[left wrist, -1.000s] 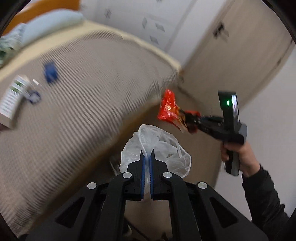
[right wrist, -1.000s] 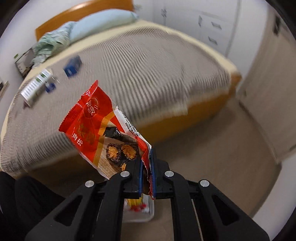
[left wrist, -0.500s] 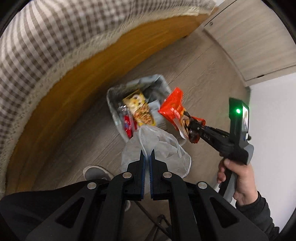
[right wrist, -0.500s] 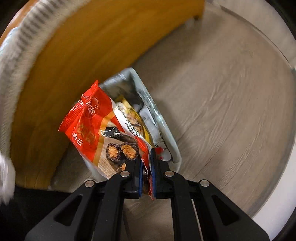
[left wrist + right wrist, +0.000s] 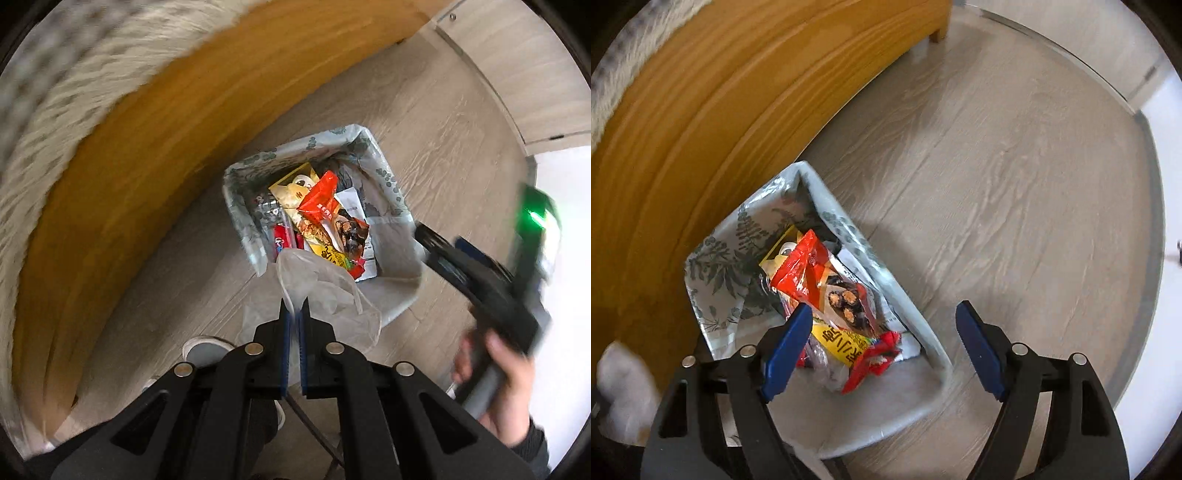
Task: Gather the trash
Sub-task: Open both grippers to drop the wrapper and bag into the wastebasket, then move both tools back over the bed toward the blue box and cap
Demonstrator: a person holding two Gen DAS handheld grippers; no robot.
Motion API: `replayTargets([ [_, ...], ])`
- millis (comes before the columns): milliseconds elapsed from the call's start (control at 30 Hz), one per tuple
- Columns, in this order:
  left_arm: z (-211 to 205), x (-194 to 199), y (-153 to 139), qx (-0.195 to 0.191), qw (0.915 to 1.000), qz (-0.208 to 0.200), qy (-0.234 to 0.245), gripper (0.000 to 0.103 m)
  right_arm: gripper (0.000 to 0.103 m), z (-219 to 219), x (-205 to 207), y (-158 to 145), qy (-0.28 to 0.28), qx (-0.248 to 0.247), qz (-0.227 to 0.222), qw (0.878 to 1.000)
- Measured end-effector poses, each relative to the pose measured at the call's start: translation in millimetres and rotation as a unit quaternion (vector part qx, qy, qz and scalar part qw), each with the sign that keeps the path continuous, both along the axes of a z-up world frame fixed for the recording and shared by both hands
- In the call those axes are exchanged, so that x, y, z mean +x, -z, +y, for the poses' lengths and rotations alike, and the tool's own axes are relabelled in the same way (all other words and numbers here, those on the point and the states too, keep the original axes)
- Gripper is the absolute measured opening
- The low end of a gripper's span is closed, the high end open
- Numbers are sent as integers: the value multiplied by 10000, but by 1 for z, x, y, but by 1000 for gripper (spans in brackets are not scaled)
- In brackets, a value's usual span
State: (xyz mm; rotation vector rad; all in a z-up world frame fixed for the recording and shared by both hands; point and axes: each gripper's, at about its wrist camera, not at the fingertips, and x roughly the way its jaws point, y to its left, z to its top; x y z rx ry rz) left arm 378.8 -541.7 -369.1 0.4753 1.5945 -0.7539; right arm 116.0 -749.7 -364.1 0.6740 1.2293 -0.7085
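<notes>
Where half a second ago the right gripper (image 5: 882, 343) pinched it, the one red snack wrapper (image 5: 827, 291) now lies loose in the lined trash bin (image 5: 934, 354), atop a yellow packet (image 5: 295, 192); those jaws gape wide, empty. Left gripper (image 5: 293, 325) stays clamped on one clear plastic bag (image 5: 325, 291) near the bin. Bed frame (image 5: 701, 110) stands far left.
</notes>
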Motion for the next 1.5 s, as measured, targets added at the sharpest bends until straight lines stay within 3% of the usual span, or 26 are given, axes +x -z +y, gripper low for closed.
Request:
replayTargets([
  [100, -11, 7, 25, 107, 9989, 434, -161, 3, 76, -4, -23, -5, 265, 179, -107, 9994],
  [167, -18, 12, 40, 241, 9986, 390, -276, 40, 76, -1, -40, -7, 353, 277, -153, 9989],
  [200, -19, 14, 45, 283, 9984, 333, -371, 77, 76, 1, -45, -8, 341, 311, -140, 9988],
  [233, -19, 17, 47, 246, 9979, 286, -519, 85, 76, 2, -48, -7, 319, 314, -88, 9990],
  [433, -14, 21, 44, 280, 9973, 185, -657, 85, 76, 8, -44, 6, 141, 394, 180, 9990],
  [633, -16, 11, 43, 417, 9986, 47, -314, 85, 76, 23, -22, 9, -153, 458, 283, 9984],
  [800, -19, 4, 35, 288, 9996, 0, 22, 85, 76, 31, -14, 3, -323, 291, 394, 9983],
  [1033, -11, 4, 12, 179, 9995, -245, 109, 85, 76, 31, -19, -22, -321, 26, 516, 9982],
  [1133, -6, 3, -10, -50, 9988, -448, 179, 85, 76, 31, -23, -36, -260, -67, 437, 9987],
  [1267, 13, 5, -66, -867, 9947, -558, 9, 85, 76, 34, -22, -61, -223, -255, 236, 9991],
  [1400, 43, 14, -127, -1638, 9837, -718, -192, 85, 76, 40, -10, -98, -289, -596, -50, 9978],
  [1500, 71, 27, -174, -2007, 9726, -1133, -318, 85, 76, 50, 6, -128, -425, -878, -360, 9946],
])
